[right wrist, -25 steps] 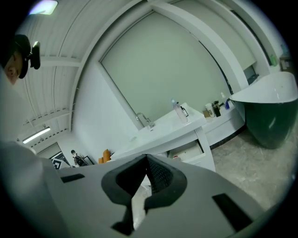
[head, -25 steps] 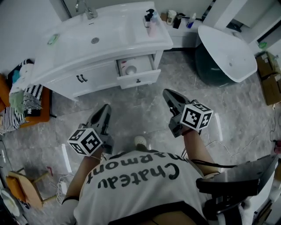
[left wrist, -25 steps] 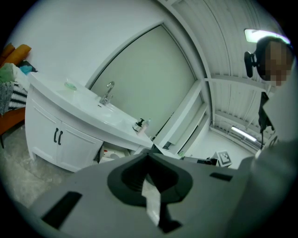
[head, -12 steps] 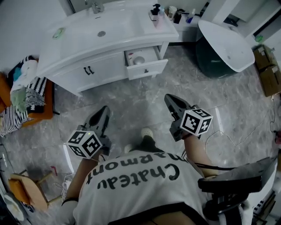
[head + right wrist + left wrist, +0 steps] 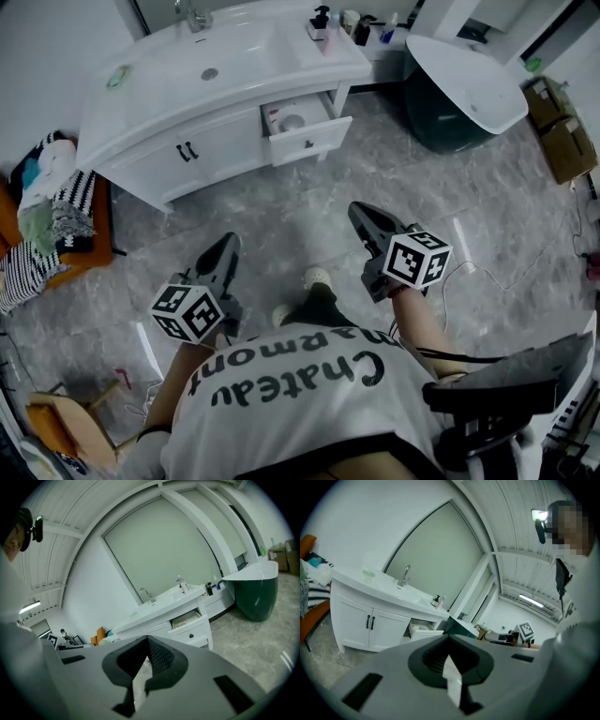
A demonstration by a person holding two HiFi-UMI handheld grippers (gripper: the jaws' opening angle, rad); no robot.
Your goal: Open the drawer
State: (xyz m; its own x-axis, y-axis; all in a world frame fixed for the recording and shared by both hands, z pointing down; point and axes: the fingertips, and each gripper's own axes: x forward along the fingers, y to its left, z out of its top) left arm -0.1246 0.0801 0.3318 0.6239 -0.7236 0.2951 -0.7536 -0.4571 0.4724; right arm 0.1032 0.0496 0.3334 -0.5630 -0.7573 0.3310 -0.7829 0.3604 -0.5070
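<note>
Two closed, empty grippers: left tongs (image 5: 226, 246) and right tongs (image 5: 362, 212) have backed further from the cabinet (image 5: 220, 155). Drawer (image 5: 309, 142) stands pulled out, well apart from both. Opening looks done; person is retreating.

two grippers are held out ahead of the torso, well apart, one in each hand. the left gripper (image 5: 228, 246) is pointed forward and slightly down, with its cube (image 5: 187, 312) nearest the chest. its fingers (image 5: 405, 670) are seen pressed together, with nothing between them. the right gripper (image 5: 362, 212) is held a little further forward and is tilted down likewise. its fingers (image 5: 192, 679) are also closed together and empty. the left forearm (image 5: 167, 389) and right forearm (image 5: 419, 319) are stretched forward from the body.
</note>
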